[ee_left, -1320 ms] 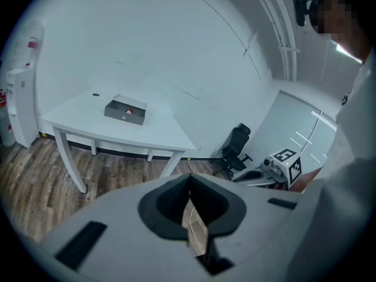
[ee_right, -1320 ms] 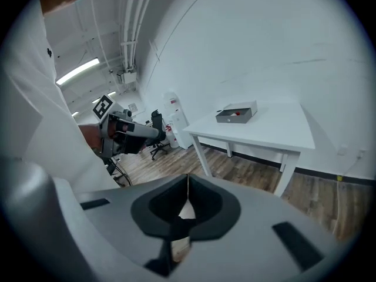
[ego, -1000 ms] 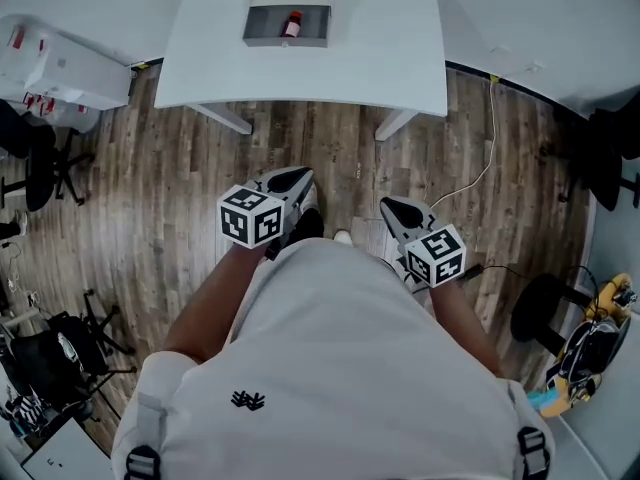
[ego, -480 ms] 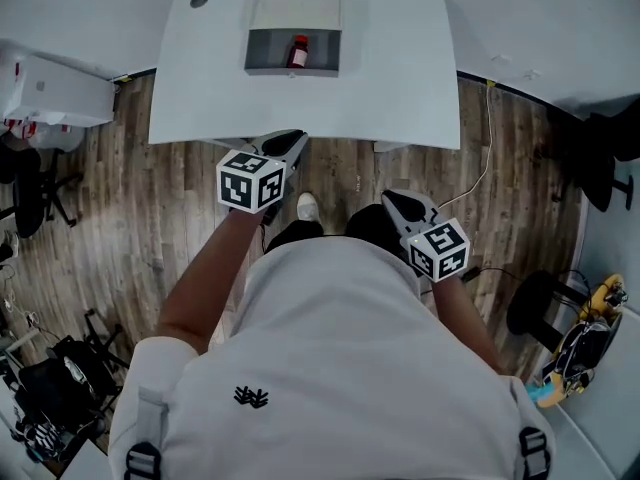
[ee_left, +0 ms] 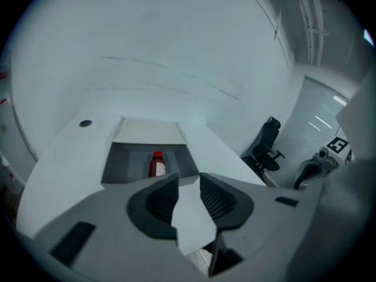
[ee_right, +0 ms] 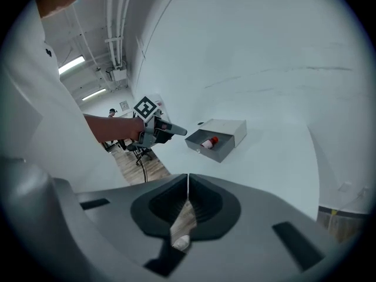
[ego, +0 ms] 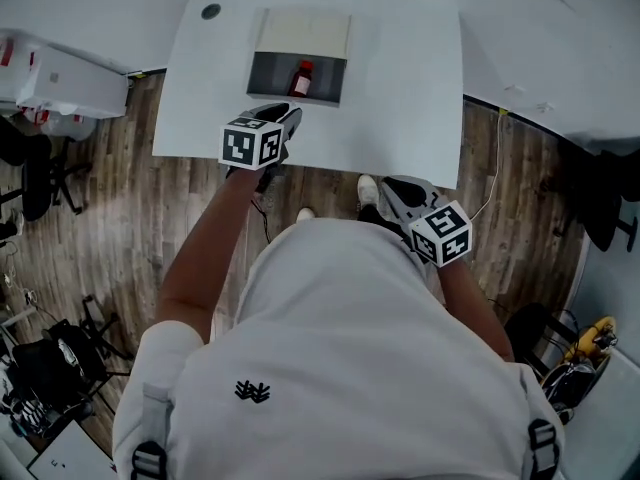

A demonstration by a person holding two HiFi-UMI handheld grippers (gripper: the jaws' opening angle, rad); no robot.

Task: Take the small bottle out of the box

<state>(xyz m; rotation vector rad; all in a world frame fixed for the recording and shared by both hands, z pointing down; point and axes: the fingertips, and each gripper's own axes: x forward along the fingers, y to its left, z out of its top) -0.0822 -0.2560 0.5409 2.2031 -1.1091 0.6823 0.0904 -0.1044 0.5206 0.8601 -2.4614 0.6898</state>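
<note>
Head view, small bottle [ego: 302, 78] in box [ego: 268, 72], white table [ego: 400, 88]

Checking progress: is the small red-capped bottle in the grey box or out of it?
In. The small red-capped bottle sits inside the open grey box on the white table, as all three views show.

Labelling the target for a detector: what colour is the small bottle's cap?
Red. The cap of the small bottle shows best in the left gripper view.
</note>
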